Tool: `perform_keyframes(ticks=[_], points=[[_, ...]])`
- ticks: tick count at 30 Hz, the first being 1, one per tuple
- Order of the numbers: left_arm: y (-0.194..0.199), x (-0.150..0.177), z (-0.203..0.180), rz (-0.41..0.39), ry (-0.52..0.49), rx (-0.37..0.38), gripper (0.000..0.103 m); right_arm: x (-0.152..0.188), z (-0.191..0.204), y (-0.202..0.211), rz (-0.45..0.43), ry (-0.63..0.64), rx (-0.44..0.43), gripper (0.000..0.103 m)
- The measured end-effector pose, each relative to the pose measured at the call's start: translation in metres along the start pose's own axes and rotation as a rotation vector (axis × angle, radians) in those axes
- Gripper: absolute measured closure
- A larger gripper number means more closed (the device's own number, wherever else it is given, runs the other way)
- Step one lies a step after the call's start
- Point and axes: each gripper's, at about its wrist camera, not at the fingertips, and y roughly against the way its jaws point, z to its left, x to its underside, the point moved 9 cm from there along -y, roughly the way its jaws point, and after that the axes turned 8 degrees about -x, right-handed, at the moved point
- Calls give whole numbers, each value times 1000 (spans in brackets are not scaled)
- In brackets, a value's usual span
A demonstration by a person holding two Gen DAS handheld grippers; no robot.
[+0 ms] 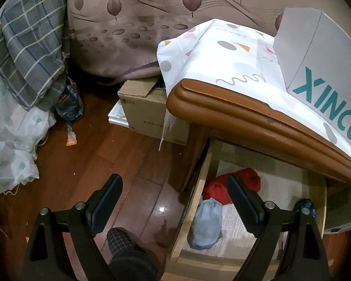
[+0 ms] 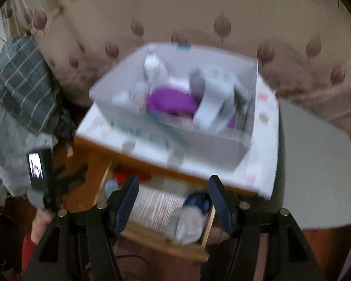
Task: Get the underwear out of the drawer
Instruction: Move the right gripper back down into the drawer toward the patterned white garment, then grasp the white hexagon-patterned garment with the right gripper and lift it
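The nightstand drawer (image 1: 200, 188) is pulled open and holds rolled underwear. In the left wrist view a red roll (image 1: 218, 187) lies at the back left, a light blue roll (image 1: 208, 224) in front of it, and a dark blue piece (image 1: 305, 205) at the right wall. My left gripper (image 1: 174, 185) is open and empty above the drawer's left edge. In the blurred right wrist view my right gripper (image 2: 172, 185) is open and empty above the drawer (image 2: 166, 238), over a grey roll (image 2: 189, 224) and a dark blue roll (image 2: 197, 200); the red roll (image 2: 122, 176) and light blue roll (image 2: 111, 186) lie left.
A white box (image 2: 222, 145) of bottles and a purple item stands on the cloth-covered nightstand top (image 1: 222, 107). A cardboard box (image 1: 145, 107) sits on the wooden floor (image 1: 93, 154). A bed with plaid bedding (image 1: 30, 53) is at the left. My slippered foot (image 1: 121, 238) is below.
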Motion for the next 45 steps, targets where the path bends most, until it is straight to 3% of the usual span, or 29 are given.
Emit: perform_keyframes(ticks=[6, 12, 15, 25, 29, 33, 45], points=[[-2, -1, 4, 13, 18, -1, 14, 73, -14, -66, 173, -102, -31, 40], [-4, -2, 1, 23, 13, 3, 14, 125, -32, -139, 343, -179, -1, 40], [-5, -2, -1, 26, 4, -1, 14, 134, -40, -164, 387, -188, 30, 29], [-8, 0, -2, 39, 9, 1, 14, 165, -56, -241, 626, -125, 153, 26], [-10, 2, -1, 51, 9, 0, 14, 174, -58, -259, 691, -137, 149, 23], [-11, 4, -2, 59, 2, -2, 14, 181, -68, -273, 754, -78, 199, 22], [-16, 9, -4, 73, -22, -17, 14, 199, -75, -296, 868, 31, 244, 16]])
